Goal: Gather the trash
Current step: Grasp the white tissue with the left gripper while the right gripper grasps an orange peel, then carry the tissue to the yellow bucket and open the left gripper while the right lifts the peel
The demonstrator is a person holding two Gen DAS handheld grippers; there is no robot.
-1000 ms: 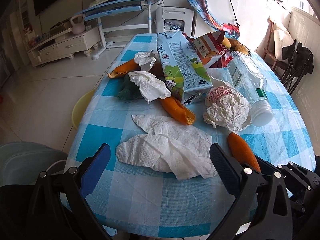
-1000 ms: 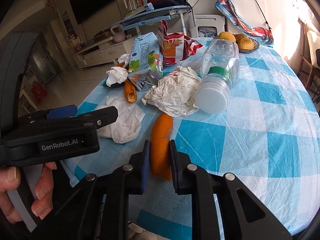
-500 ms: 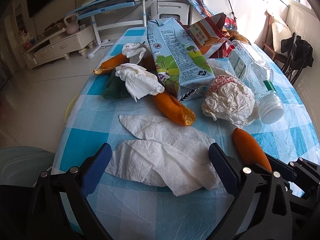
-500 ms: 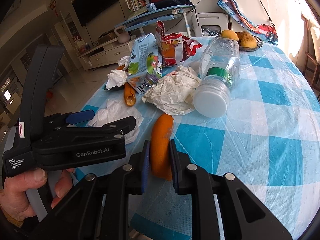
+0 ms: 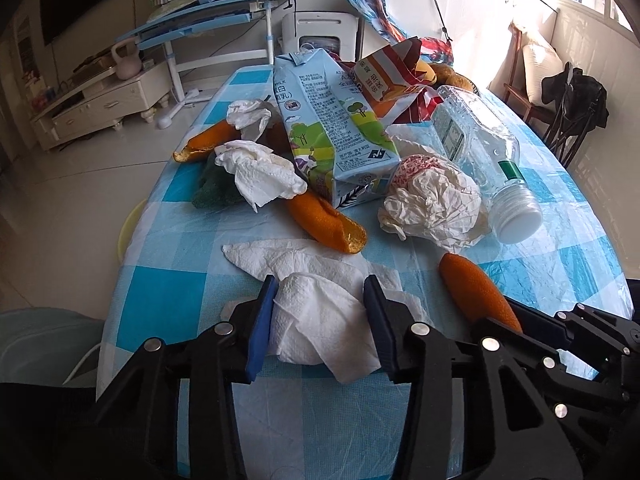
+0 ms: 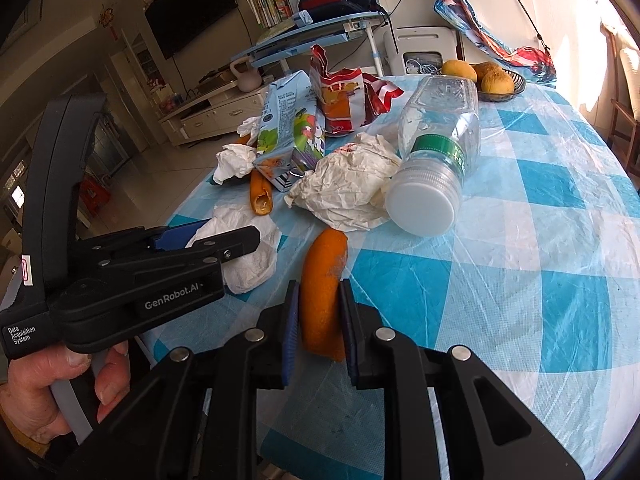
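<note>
Left gripper (image 5: 320, 292), bottom centre, pinches the soft, light white paper towel (image 5: 320, 320) mid-bunch; right gripper (image 6: 319, 300) clamps the stiff orange peel (image 6: 322, 280).

The left gripper (image 5: 320, 312) is pinching a bunched white paper towel (image 5: 316, 320) on the checked tablecloth (image 5: 168, 304). Beyond it an orange peel (image 5: 324, 220) is lying against a milk carton (image 5: 328, 128), with crumpled paper (image 5: 432, 200) and a plastic bottle (image 5: 480, 148) beside it. The right gripper (image 5: 560, 344) is holding another peel (image 5: 476, 292).
</note>
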